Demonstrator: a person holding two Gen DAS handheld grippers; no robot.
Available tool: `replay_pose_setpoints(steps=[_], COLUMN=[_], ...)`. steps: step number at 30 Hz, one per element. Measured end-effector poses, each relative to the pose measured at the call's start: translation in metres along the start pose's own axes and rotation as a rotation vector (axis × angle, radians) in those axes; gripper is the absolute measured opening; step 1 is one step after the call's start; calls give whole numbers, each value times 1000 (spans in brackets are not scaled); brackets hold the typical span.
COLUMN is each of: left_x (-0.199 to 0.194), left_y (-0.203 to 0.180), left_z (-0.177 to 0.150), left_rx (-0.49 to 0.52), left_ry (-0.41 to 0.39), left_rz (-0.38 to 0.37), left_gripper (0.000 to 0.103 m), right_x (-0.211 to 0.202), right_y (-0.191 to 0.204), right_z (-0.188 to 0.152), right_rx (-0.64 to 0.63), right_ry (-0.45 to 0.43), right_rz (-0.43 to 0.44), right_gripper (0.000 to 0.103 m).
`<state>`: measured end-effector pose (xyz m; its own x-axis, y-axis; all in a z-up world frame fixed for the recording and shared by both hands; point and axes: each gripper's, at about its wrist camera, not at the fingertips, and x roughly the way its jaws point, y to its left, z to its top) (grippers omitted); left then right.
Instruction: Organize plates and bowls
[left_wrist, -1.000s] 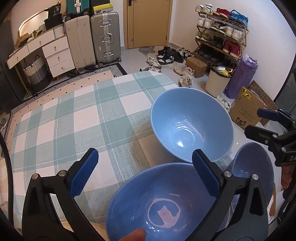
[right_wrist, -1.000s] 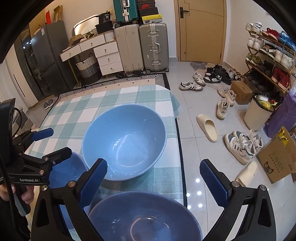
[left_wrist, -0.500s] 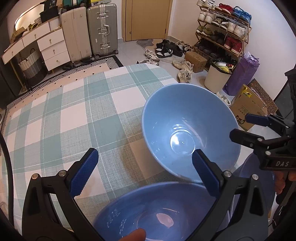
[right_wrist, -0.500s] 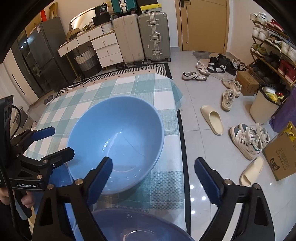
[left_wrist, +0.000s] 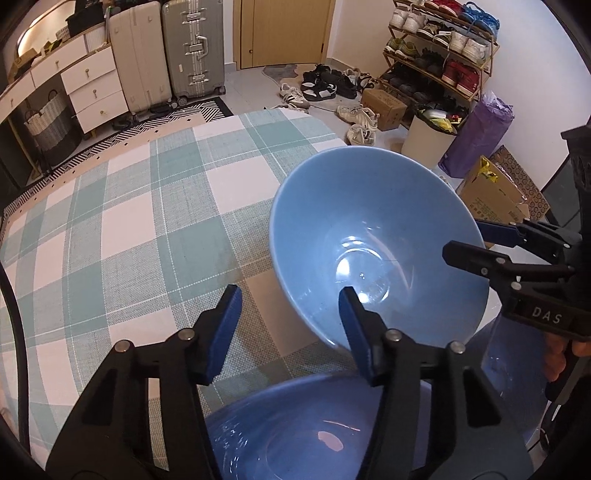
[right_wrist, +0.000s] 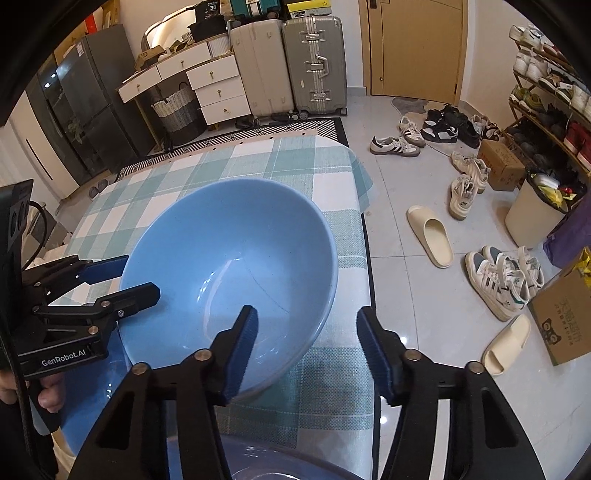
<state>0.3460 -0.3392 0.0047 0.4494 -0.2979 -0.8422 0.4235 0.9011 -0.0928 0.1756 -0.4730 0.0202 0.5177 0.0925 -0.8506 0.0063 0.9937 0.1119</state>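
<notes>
A large light-blue bowl (left_wrist: 376, 236) stands on the checked tablecloth near the table's right edge; it also shows in the right wrist view (right_wrist: 229, 280). My left gripper (left_wrist: 290, 328) is open, its jaws astride the bowl's near-left rim. My right gripper (right_wrist: 306, 347) is open, its jaws astride the bowl's near-right rim. A darker blue bowl (left_wrist: 295, 432) lies just below the left gripper. Another dark blue bowl (right_wrist: 277, 461) lies below the right gripper.
The green-and-white checked tablecloth (left_wrist: 129, 221) covers the table. The table's right edge (right_wrist: 365, 258) drops to a tiled floor with shoes and slippers (right_wrist: 430, 230). Suitcases (right_wrist: 314, 62), drawers and a shoe rack (left_wrist: 439, 55) stand further off.
Both grippers have moved forward to the light-blue bowl and narrowed their jaws around its rim. The darker bowls have dropped lower in both views.
</notes>
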Motion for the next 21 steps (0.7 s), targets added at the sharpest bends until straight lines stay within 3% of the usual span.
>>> replay_pose_setpoints(steps=[7,10,21], left_x=[-3,-4,-11], left_y=[-9,-10,-15], left_z=[2,3,3], left_rx=[20,22,31], left_ry=[-14,-22,-50], left_rz=[-11,2,9], left_gripper=[22,20,19], right_x=[0,0,-5], right_y=[4,6,10], right_z=[0,0,-2], right_rx=[-22,-34,-50], right_ry=[-5,-6,-17], right_rz=[-28,-37,-66], right_gripper=[28,22,21])
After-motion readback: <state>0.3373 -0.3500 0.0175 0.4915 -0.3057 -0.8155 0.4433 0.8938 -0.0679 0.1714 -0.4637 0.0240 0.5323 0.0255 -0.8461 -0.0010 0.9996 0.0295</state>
